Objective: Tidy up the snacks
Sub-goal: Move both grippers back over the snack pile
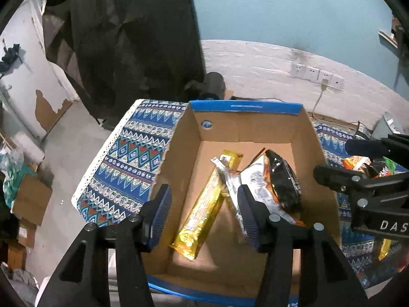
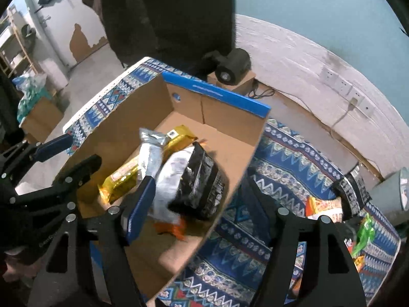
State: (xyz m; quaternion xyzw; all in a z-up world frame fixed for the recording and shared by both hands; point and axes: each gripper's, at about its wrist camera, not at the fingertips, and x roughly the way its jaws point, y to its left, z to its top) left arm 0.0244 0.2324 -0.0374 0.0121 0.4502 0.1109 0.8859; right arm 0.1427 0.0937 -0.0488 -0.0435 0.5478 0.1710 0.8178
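Left wrist shows left gripper (image 1: 204,212) and right gripper (image 2: 196,197) parted, empty over the box (image 1: 245,108); judged next: fetch table snacks (image 2: 324,204).

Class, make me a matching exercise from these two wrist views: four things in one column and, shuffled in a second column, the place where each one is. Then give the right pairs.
Things:
1. gold packet
2. black packet
3. green wrapper
4. wall sockets

Places:
A. on the patterned cloth, outside the box
B. on the white wall behind the table
C. flat on the floor of the cardboard box, on its left side
D. in the box, lying on top of a white and orange packet

Pairs: 1-C, 2-D, 3-A, 4-B
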